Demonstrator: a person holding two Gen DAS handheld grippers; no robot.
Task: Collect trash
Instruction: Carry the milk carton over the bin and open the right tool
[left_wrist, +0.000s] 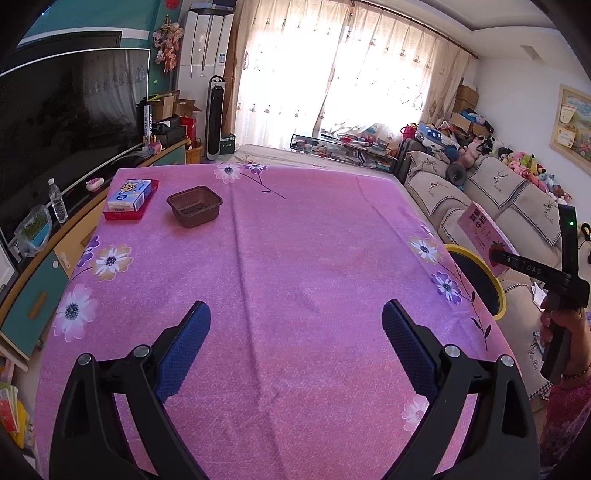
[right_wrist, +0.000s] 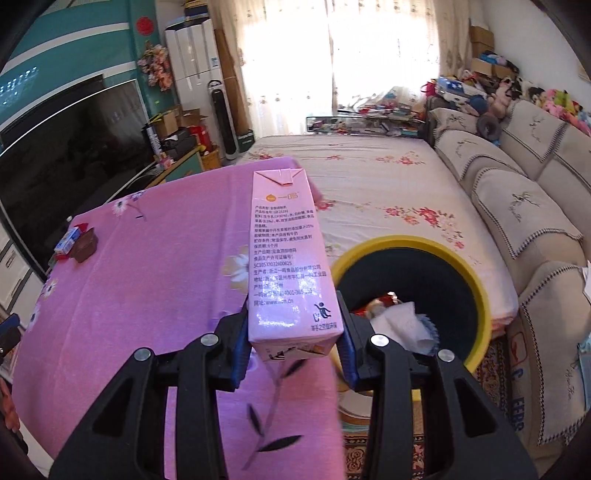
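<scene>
1. Now: carton (right_wrist: 286, 258), pink, held lengthwise in the right gripper (right_wrist: 293, 345). Blue pads clamp its near end on both sides; the far end juts forward, free. Gripped low so the body hangs clear for dropping, I judge.
2. Carton sits over the table's edge, beside the bin (right_wrist: 476, 291), not yet above its mouth. Seen from the left wrist view, it pokes out past the bin's rim.
3. Bin: yellow rim, dark inside, on the floor between table and sofa (right_wrist: 524, 206). Tissue and wrappers already in it, so placed close for short carries.
4. Left gripper (left_wrist: 295, 334): jaws wide, nothing between them, poised over the pink cloth (left_wrist: 295, 240).
5. Left to collect, likely: brown tray (left_wrist: 194, 205) at the far corner, beside a tissue box (left_wrist: 130, 195).
</scene>
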